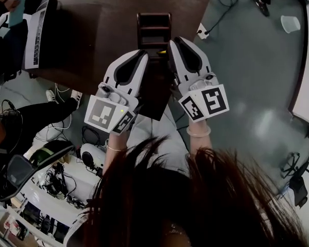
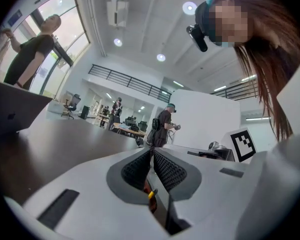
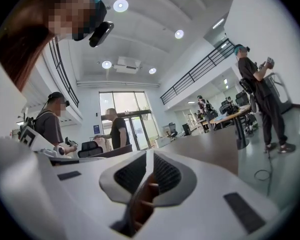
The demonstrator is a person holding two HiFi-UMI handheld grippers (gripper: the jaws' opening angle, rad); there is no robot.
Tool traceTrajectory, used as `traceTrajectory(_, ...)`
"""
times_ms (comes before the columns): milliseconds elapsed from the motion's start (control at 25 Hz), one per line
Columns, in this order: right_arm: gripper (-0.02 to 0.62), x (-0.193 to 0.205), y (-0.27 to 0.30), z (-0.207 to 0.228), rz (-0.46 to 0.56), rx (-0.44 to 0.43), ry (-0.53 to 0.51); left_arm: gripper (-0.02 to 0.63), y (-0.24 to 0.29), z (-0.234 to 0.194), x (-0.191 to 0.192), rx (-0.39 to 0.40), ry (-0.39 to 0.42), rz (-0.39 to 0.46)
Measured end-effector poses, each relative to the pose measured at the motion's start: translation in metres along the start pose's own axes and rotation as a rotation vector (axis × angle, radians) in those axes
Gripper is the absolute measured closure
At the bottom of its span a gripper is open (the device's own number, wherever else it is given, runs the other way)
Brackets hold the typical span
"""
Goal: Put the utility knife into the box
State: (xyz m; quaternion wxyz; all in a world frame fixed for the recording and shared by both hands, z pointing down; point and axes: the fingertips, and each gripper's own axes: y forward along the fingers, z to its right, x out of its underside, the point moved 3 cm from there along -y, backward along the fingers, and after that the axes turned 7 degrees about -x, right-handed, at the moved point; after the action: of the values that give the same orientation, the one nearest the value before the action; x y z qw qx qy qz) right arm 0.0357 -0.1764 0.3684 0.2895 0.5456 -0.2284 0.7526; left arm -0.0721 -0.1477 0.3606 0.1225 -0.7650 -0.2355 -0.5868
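A dark open box (image 1: 153, 29) stands on the brown table (image 1: 103, 14), just beyond both grippers. No utility knife shows in any view. My left gripper (image 1: 144, 53) and right gripper (image 1: 171, 40) are held side by side close to my body, tips pointing toward the box. In the left gripper view the left gripper (image 2: 151, 152) has its ribbed pads pressed together with nothing between them. The right gripper (image 3: 149, 157) is likewise shut and empty. Both cameras look upward at the ceiling and room.
An open laptop (image 1: 39, 24) sits at the table's left. A white cup (image 1: 290, 23) and a cable with a socket (image 1: 202, 31) lie on the grey floor at the right. Another table's edge (image 1: 305, 81) is far right. Several people stand around the room.
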Motion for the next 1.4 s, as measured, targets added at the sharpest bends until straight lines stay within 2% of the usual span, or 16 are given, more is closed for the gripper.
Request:
traceTrajectory(160, 0.551, -0.038, -0.006, 0.003, 0.031, -0.014, -0.035, 0.580, 0.012, 0.016, -0.025, 0.012, 0.018, 0.032)
traceTrajectory(360, 0.574, -0.079, -0.019, -0.012, 0.062, -0.022, -0.076, 0.578, 0.014, 0.036, -0.062, 0.084, 0.010, 0.076)
traceTrajectory(640, 0.580, -0.116, -0.027, -0.032, 0.102, -0.046, -0.150, 0.579, 0.003, 0.047, -0.100, 0.102, 0.072, 0.141)
traceTrajectory(920, 0.580, -0.129, -0.030, -0.053, 0.091, -0.071, -0.183, 0.580, -0.006, 0.059, -0.121, 0.122, 0.107, 0.175)
traceTrajectory(1400, 0.580, -0.129, -0.029, -0.052, 0.079, -0.063, -0.173, 0.580, -0.007, 0.059, -0.121, 0.135, 0.097, 0.183)
